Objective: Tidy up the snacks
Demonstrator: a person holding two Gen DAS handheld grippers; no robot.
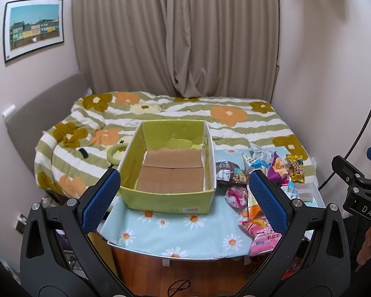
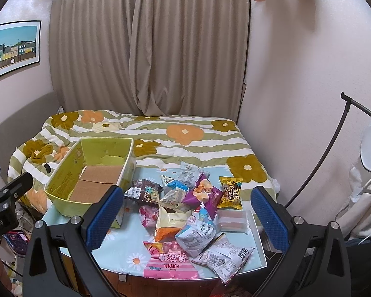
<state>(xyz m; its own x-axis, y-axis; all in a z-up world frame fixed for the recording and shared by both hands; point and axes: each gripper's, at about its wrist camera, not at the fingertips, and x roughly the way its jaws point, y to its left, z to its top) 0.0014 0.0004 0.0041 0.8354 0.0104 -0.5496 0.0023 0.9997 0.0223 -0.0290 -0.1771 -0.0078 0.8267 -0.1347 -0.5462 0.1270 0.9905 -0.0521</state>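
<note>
Small table, covered with a pale blue daisy-print cloth. Green cardboard box on its left half, open, brown card floor showing. Right half: loose heap of snack packets, among them a purple bag, a yellow packet at the far right and a pink-striped pack at the near edge.

Bed just beyond the table, under a striped flower quilt.

R gripper open above snack pile, green box left, empty, on table
</note>
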